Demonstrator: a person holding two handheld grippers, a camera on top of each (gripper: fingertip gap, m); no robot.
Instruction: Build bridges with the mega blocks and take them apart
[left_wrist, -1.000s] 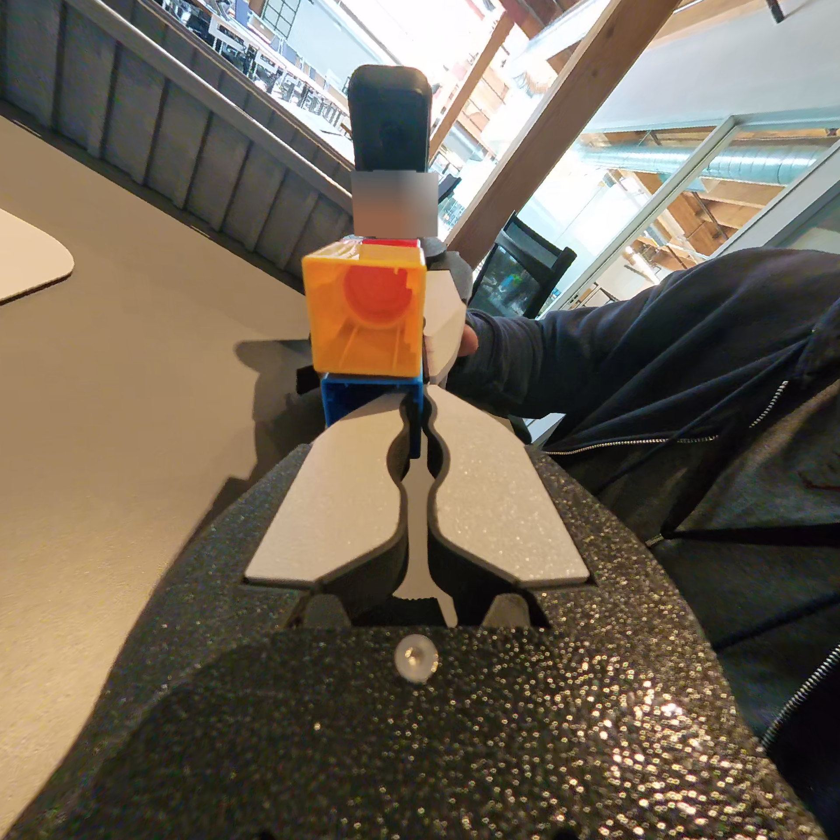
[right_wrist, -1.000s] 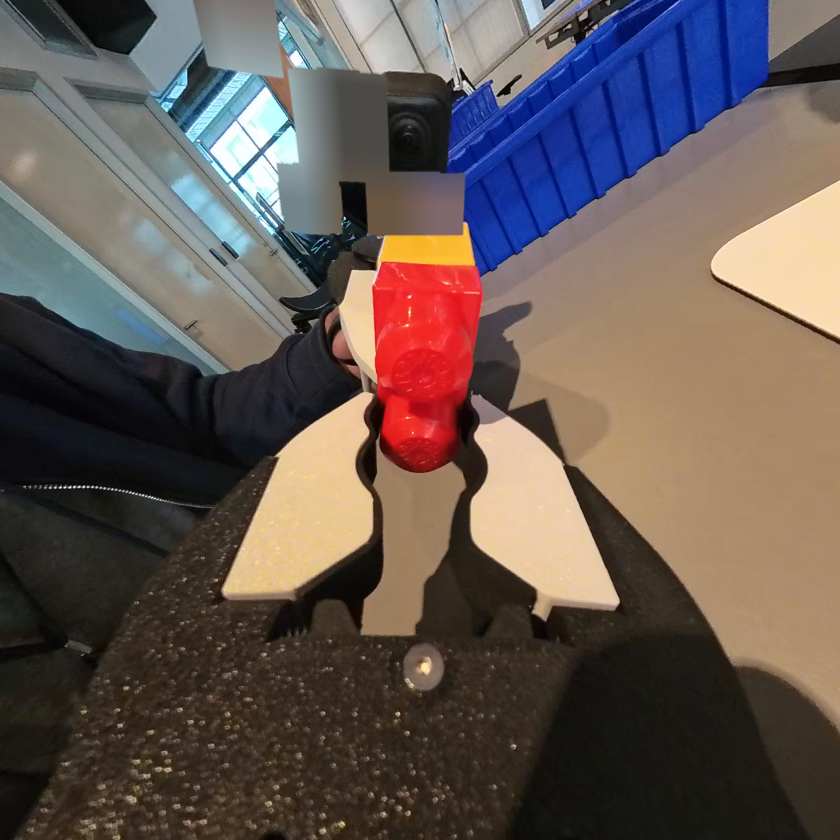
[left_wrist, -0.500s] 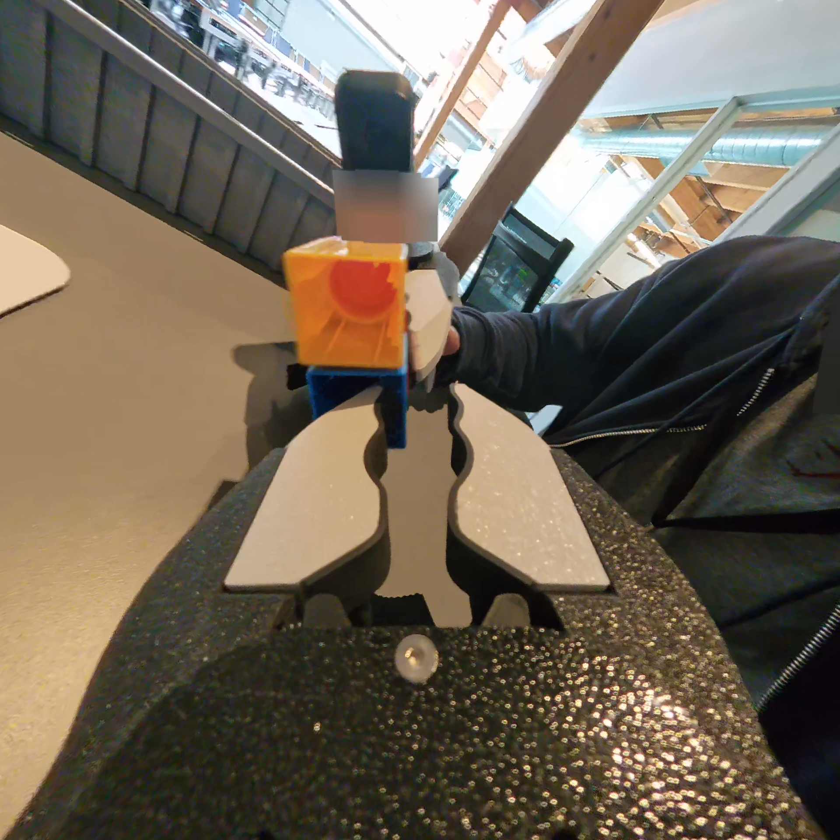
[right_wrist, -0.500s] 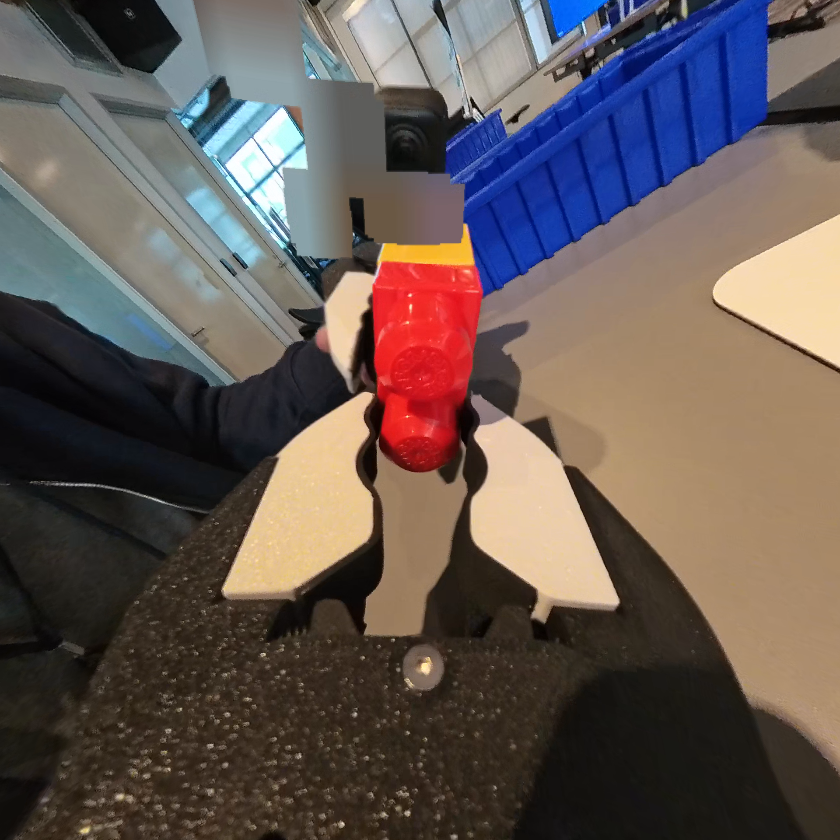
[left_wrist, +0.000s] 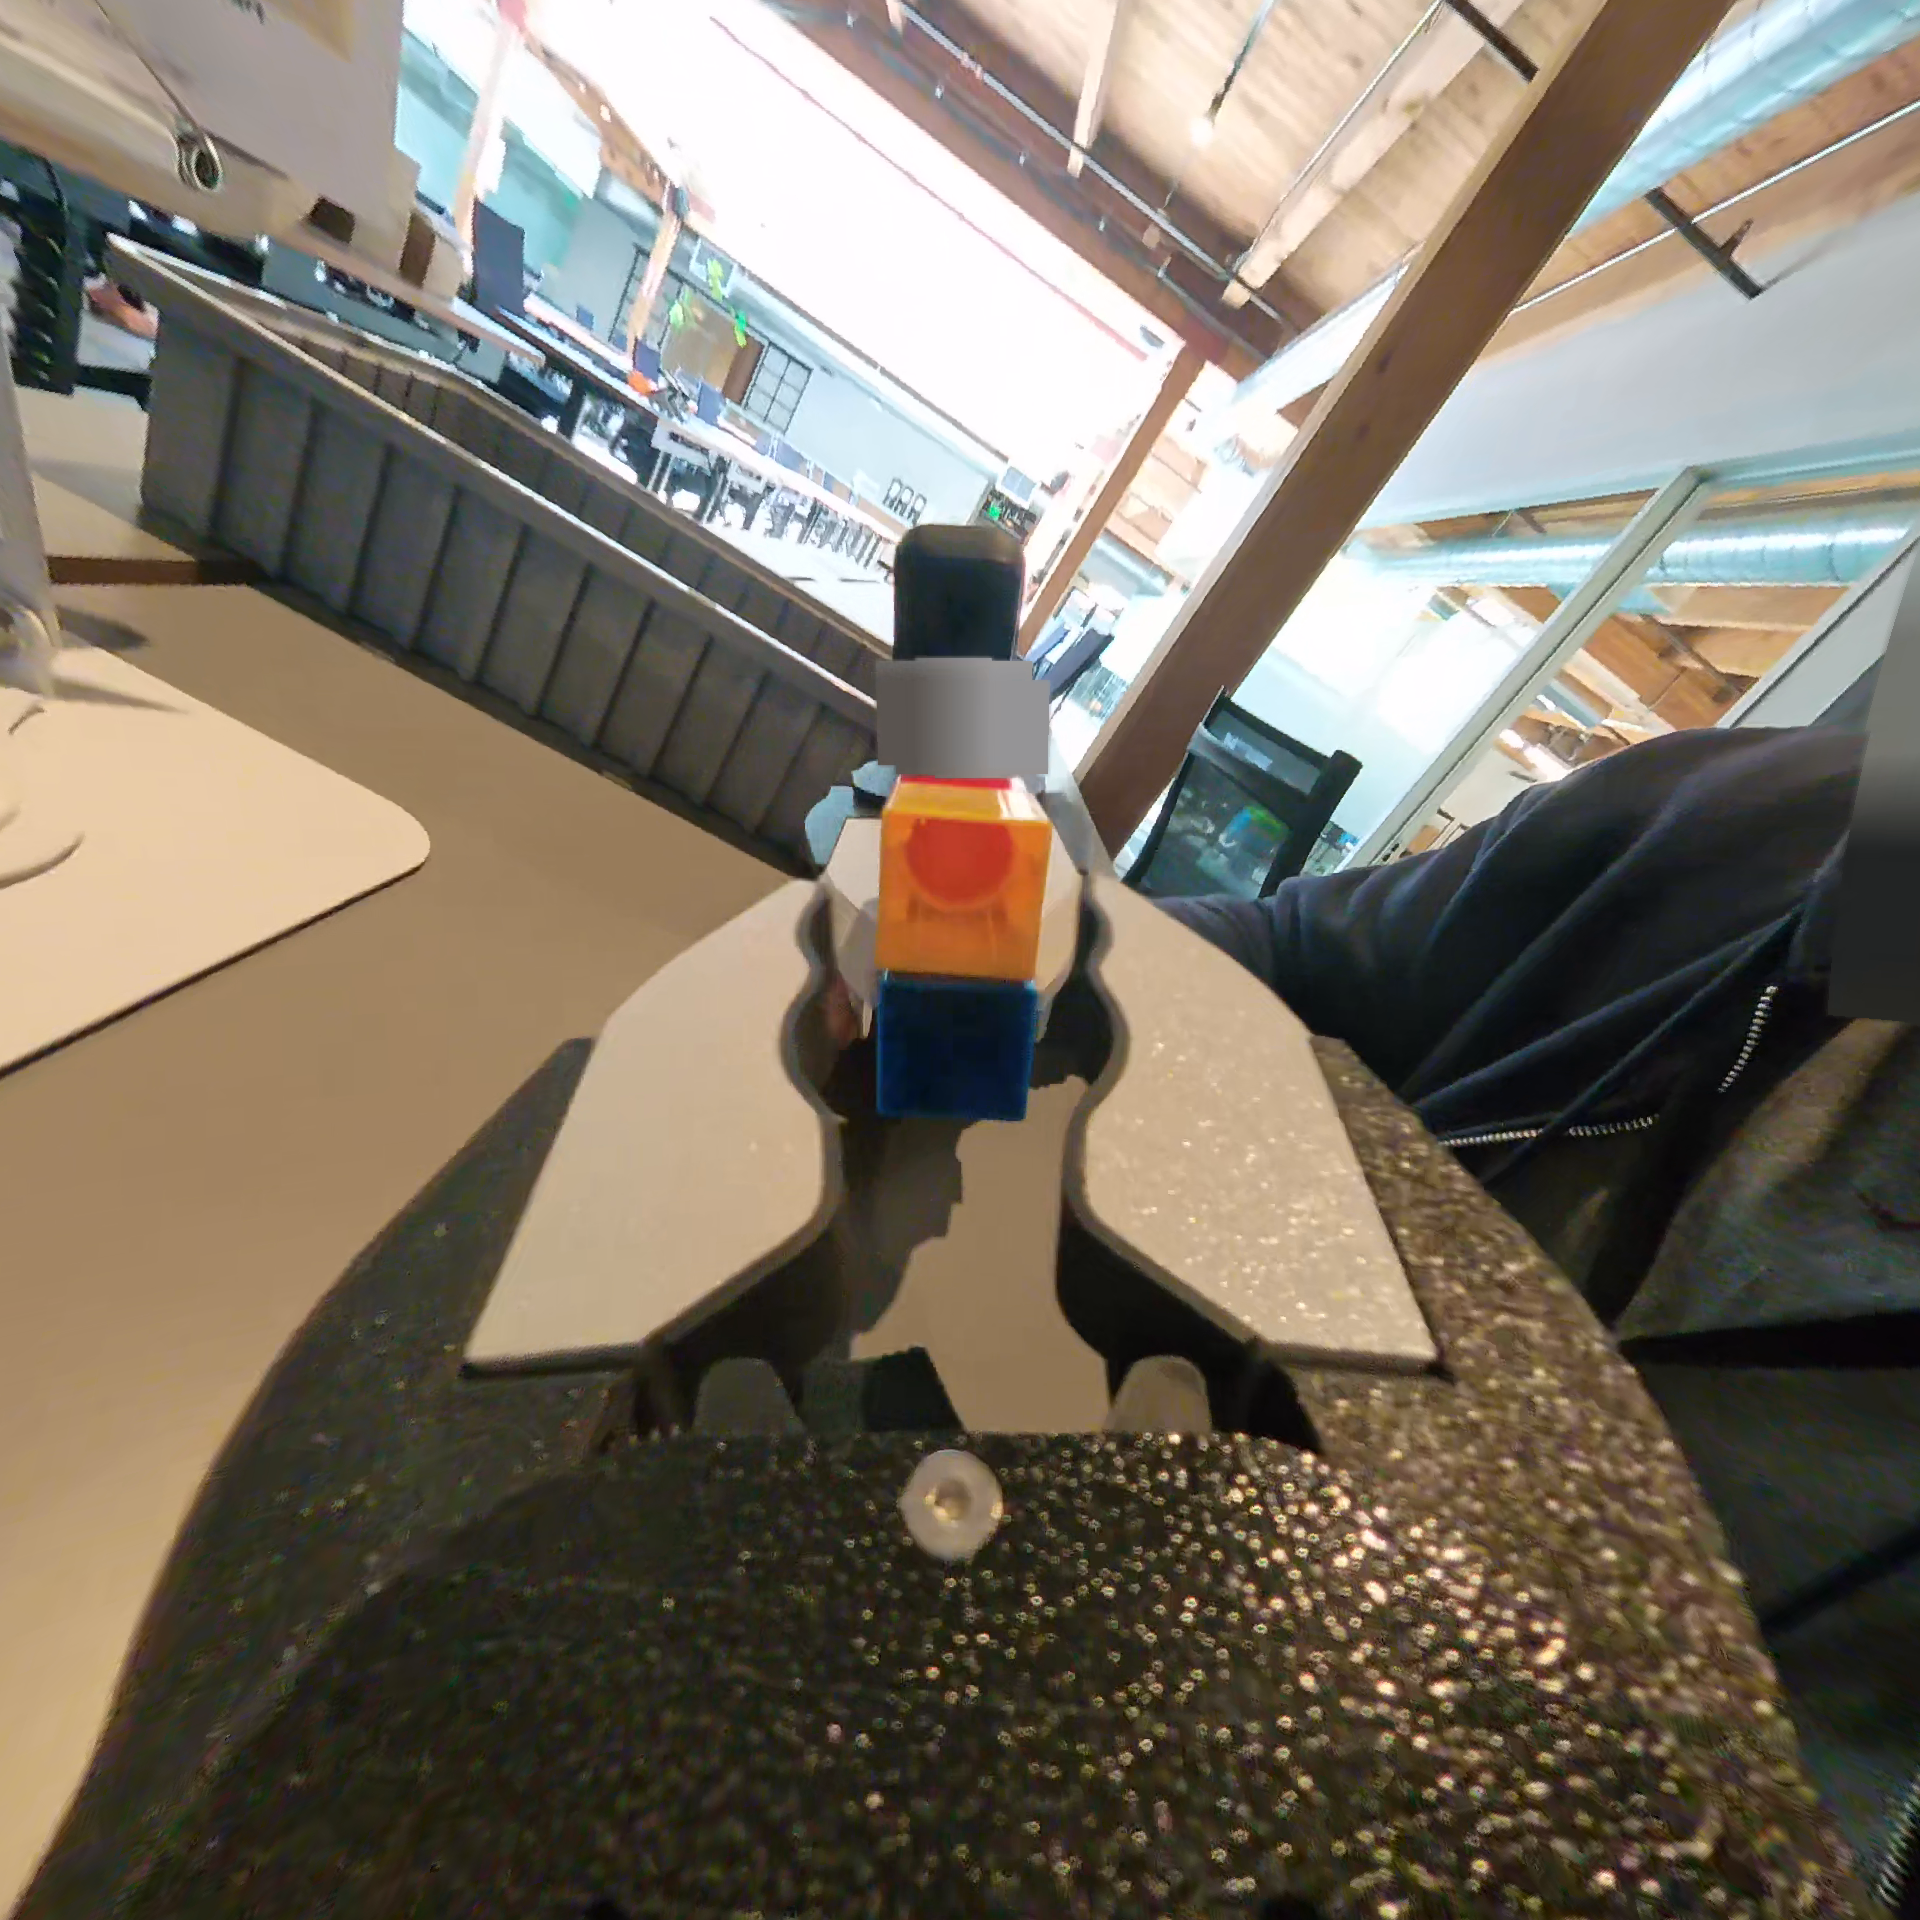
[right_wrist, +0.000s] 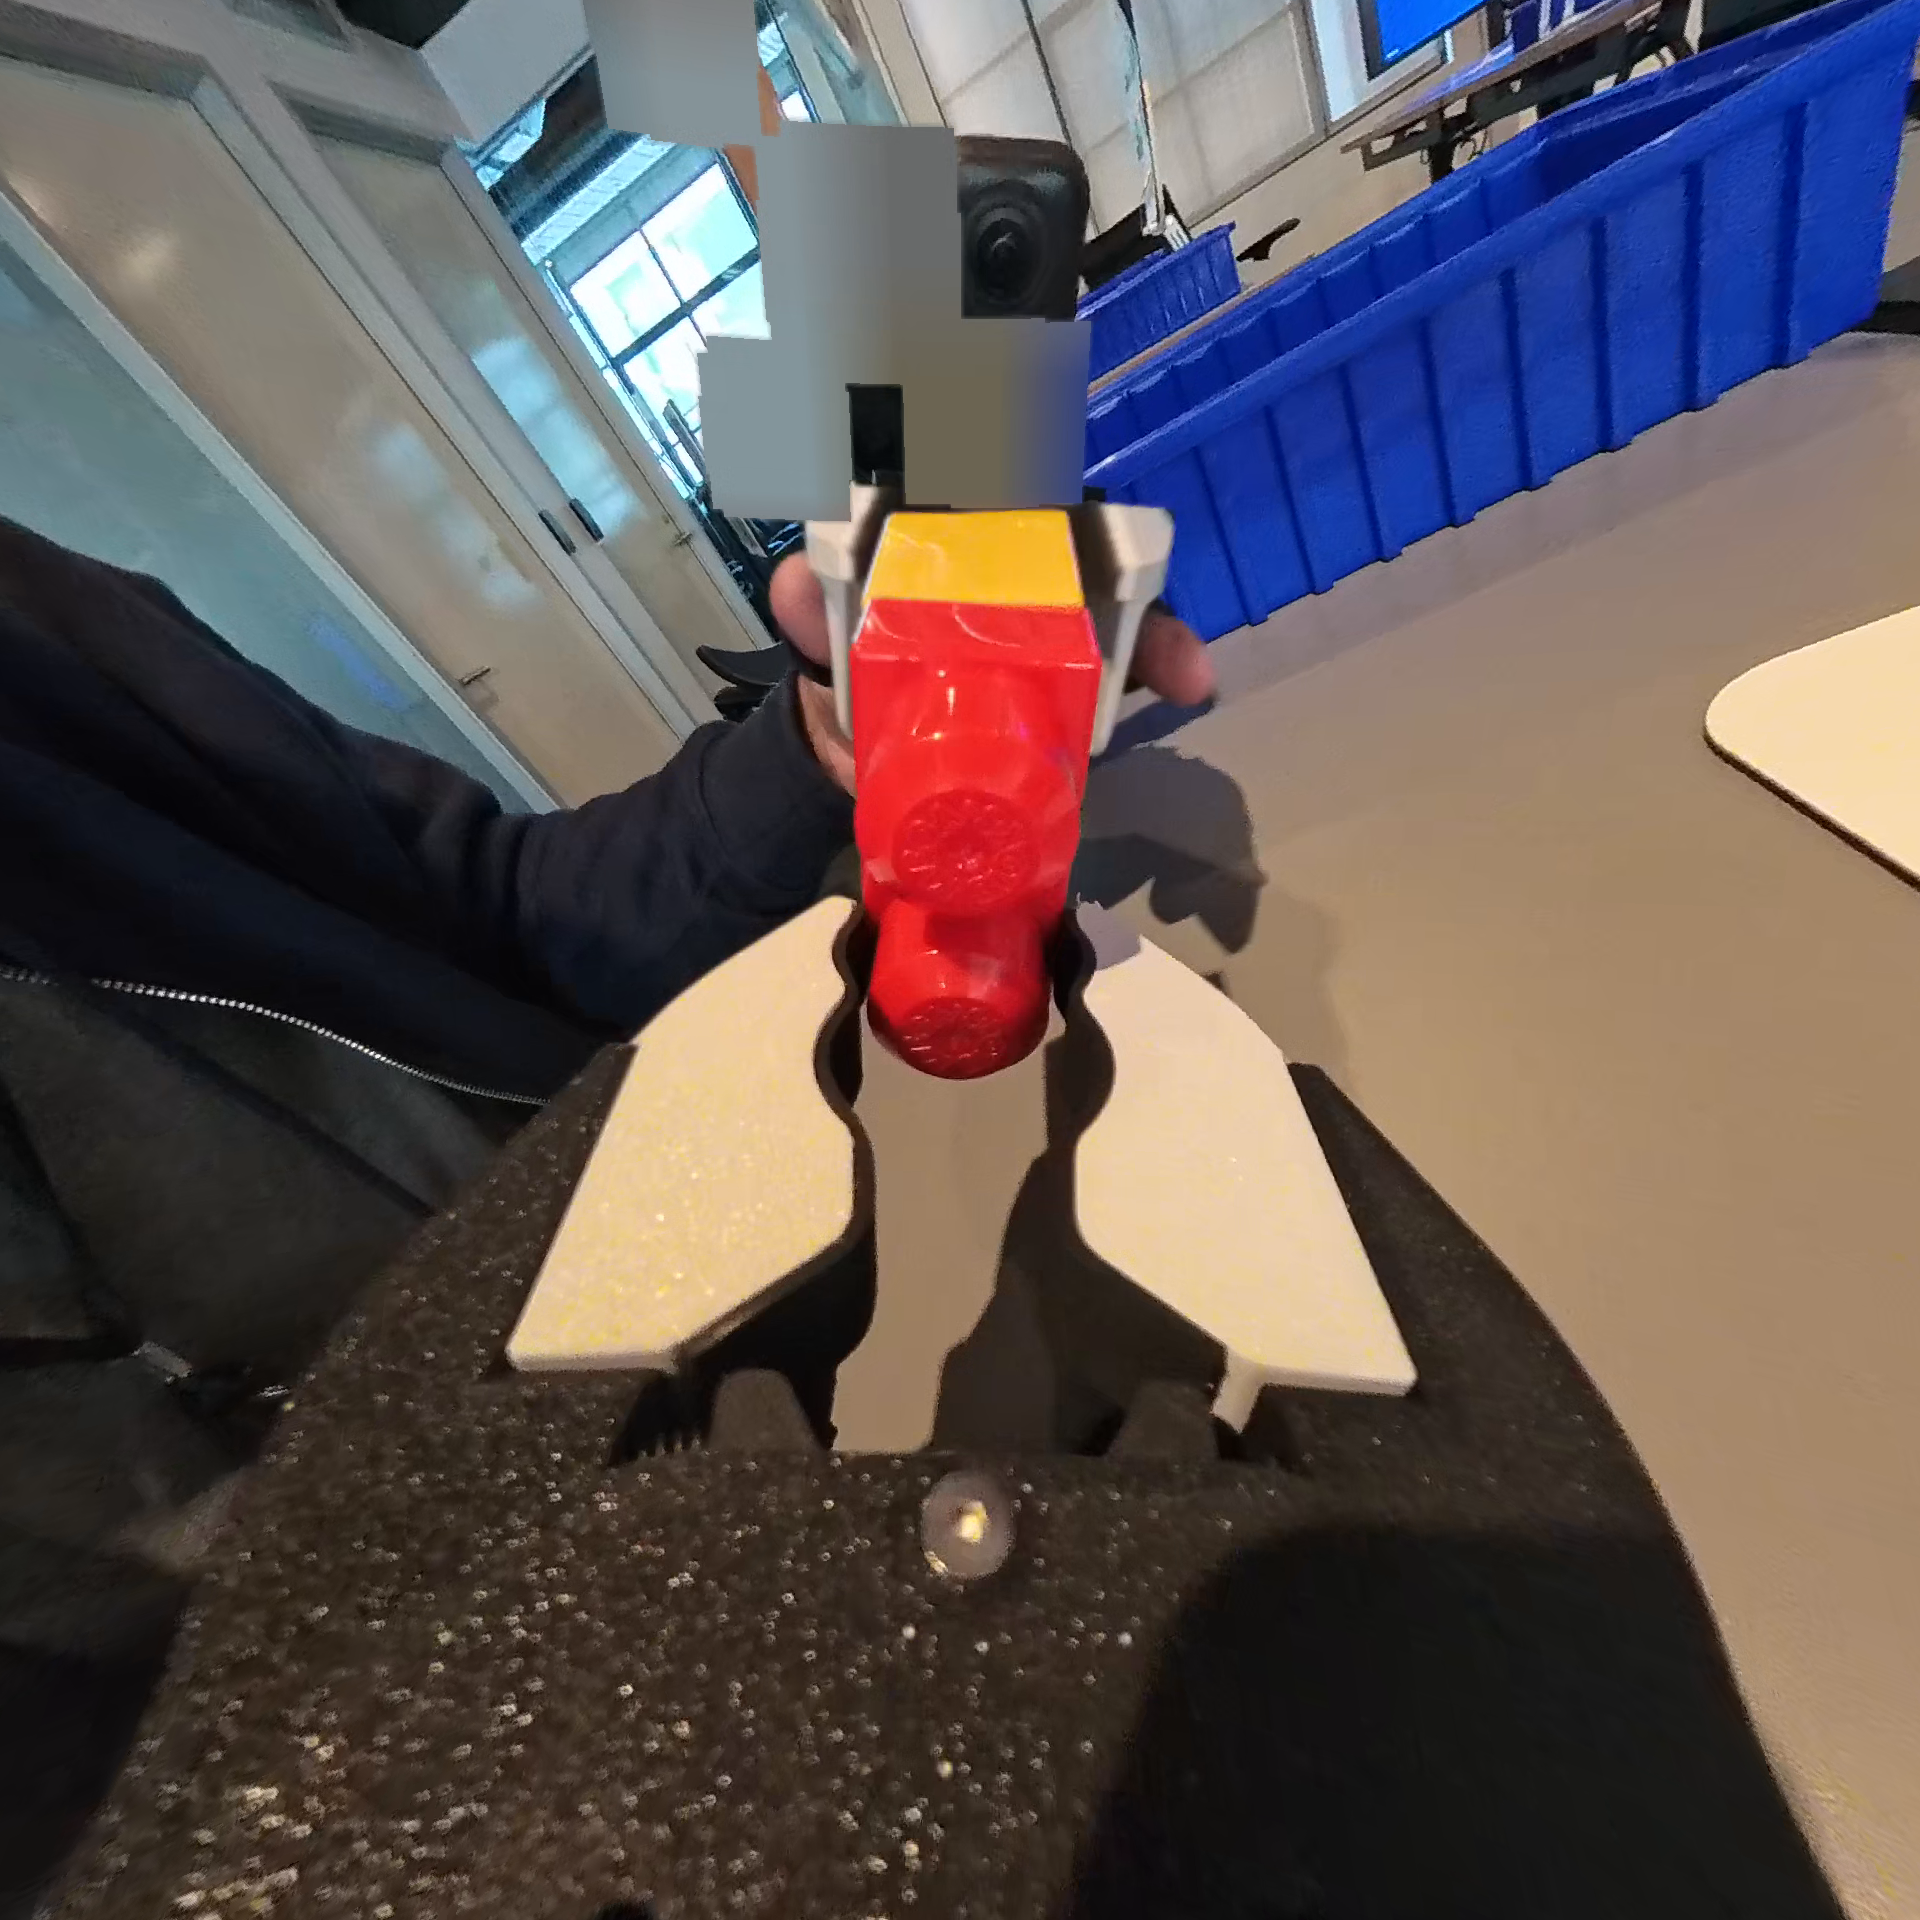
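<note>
The right gripper (right_wrist: 961, 997) is closed on the red block's (right_wrist: 971, 748) stud; the left gripper (left_wrist: 951, 997), wide open, surrounds the blue block (left_wrist: 954, 1049) under yellow (left_wrist: 958, 894). Light, stiff plastic; grip flat sides.

Grey tabletop (left_wrist: 312, 1039), wood beam (left_wrist: 1351, 436), blue bins (right_wrist: 1507, 343), glass doors (right_wrist: 312, 416).

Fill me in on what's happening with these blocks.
A person holds a gripper in each hand above a grey table. The right tongs are shut on a stud of the red block, which is joined to a yellow block and a blue block. The left tongs are open, their fingers flanking that stack without clamping it.
</note>
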